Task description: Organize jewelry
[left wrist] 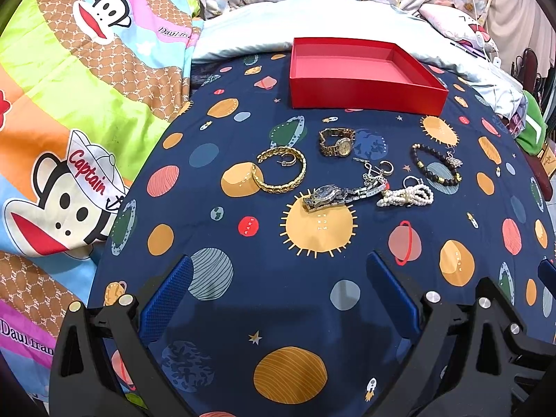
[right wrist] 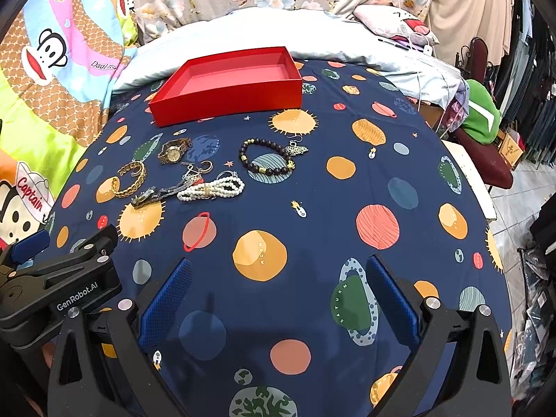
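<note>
Monkey-print quilt lies left of the navy planet-print sheet; clothes rack stands far right. Red box holds nothing. Jewelry on sheet near box: gold bangle, pearl bracelet. Left gripper and right gripper: released, holding nothing.

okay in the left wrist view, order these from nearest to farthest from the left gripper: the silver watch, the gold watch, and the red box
1. Silver watch, lying just ahead of the left gripper, slightly right.
2. Gold watch, farther back, behind the silver one.
3. Red box, farthest, at the back of the bedspread, empty.
</note>
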The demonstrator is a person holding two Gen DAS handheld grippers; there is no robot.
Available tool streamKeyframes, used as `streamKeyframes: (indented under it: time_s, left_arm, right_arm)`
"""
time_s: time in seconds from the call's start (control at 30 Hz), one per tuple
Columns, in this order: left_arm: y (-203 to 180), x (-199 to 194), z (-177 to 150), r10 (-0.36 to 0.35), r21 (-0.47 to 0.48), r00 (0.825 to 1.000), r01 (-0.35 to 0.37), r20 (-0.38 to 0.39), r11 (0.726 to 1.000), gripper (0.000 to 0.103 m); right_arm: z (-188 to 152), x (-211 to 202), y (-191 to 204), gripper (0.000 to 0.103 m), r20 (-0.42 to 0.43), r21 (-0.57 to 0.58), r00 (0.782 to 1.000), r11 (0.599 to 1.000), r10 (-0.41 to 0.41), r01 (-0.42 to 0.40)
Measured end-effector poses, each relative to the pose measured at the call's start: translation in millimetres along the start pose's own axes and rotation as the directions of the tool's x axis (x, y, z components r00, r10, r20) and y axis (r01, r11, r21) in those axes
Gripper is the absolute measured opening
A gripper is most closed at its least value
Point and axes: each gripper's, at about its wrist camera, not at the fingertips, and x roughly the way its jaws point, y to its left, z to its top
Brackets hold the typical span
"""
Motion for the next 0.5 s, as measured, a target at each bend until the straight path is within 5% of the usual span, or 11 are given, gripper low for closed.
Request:
streamKeyframes:
  time_s: [0.5]
  left_arm:
    - [0.4,2.1,-1.3,0.003,0.000,1.000,-0.003,-0.007,1.000,0.097]
  right_arm:
    - [1.1,0.6,-0.1,0.098,-0.004,0.001,1.000,1.000,0.001,-0.001]
